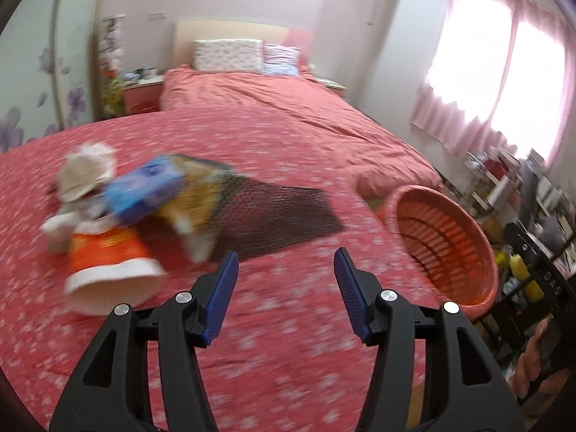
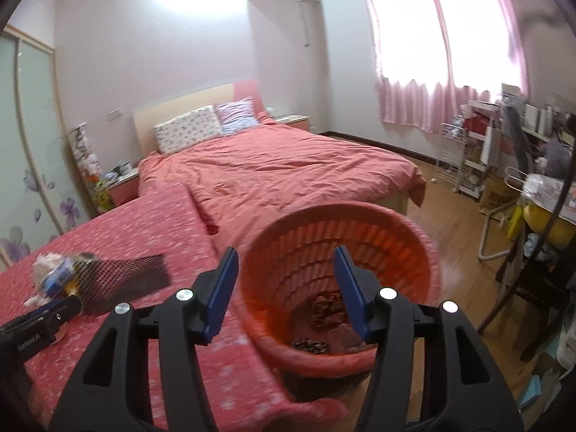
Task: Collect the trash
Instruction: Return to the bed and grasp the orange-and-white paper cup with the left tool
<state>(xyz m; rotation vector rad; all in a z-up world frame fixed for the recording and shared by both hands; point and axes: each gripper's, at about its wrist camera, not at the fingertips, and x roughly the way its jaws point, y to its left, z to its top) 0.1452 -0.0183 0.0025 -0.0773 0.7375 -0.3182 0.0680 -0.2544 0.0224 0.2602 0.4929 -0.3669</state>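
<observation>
Blue-padded fingers of the left tool (image 1: 286, 262) stand spread with nothing between them, hovering above the red flowered surface (image 1: 252, 324). Right tool (image 2: 286, 261) likewise released, jaws apart, empty, aimed down into the orange basket (image 2: 414, 237). No earlier view to compare, so only the present spread is noted. From the left wrist camera, the trash heap lies at ten o'clock, near the tool but not touching it: an orange-and-white paper cup (image 1: 111, 270) tipped on its side with its mouth toward the camera, a blue carton (image 1: 144, 190) behind it, crumpled white paper (image 1: 86, 172) at the far left, a yellow wrapper (image 1: 194, 194), and a dark mesh sheet (image 1: 280, 212) stretching toward twelve o'clock. All of it is motion-blurred; print is unreadable. Basket sits at three o'clock from the left tool, off the edge of the surface, tilted mouth-up. In the right wrist view its slatted walls show a few dark and brownish scraps (image 2: 324, 316) at the bottom, so collection looks begun. Most of the litter remains on the surface; my reading is an early to middle stage. Pink bed (image 2: 280, 165) fills twelve o'clock beyond, with curtains (image 2: 424, 108) at two.
</observation>
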